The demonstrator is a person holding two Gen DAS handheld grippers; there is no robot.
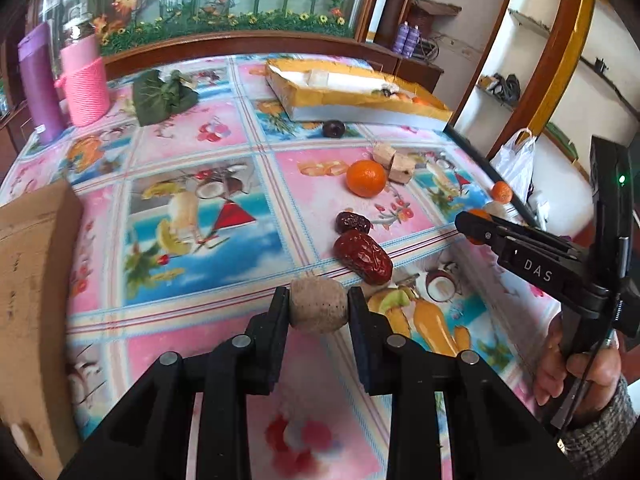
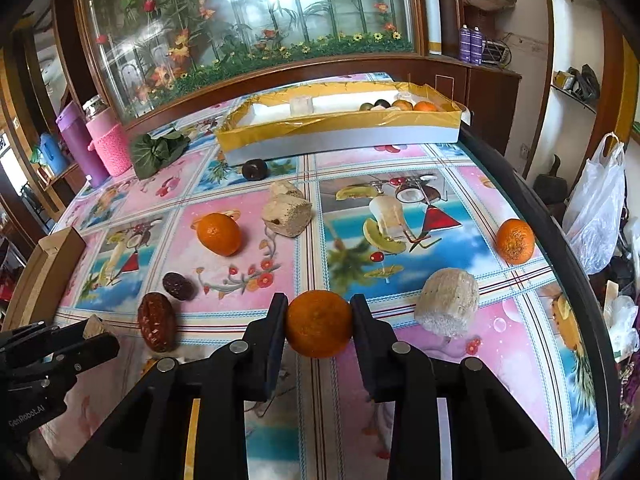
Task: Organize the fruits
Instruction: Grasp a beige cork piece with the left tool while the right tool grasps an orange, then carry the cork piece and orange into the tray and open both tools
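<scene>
My left gripper (image 1: 319,307) is shut on a beige spongy chunk (image 1: 318,306), held just above the fruit-print tablecloth; it also shows at the left of the right wrist view (image 2: 94,326). My right gripper (image 2: 319,322) is shut on an orange (image 2: 319,324); it shows in the left wrist view (image 1: 474,226) at the right. Two red dates (image 1: 363,256) (image 1: 353,223) lie just ahead of the left gripper. Another orange (image 1: 365,178) (image 2: 219,234) lies mid-table. A third orange (image 2: 515,241) sits near the right edge. A yellow-lined box (image 2: 340,136) at the back holds several fruits.
Beige chunks (image 2: 287,214) (image 2: 447,307) and a dark plum (image 2: 254,169) lie on the table. A cardboard box (image 1: 32,280) stands at the left. Pink and purple bottles (image 1: 84,80) and green leaves (image 1: 162,96) are at the back left. A white plastic bag (image 2: 598,216) hangs beyond the right edge.
</scene>
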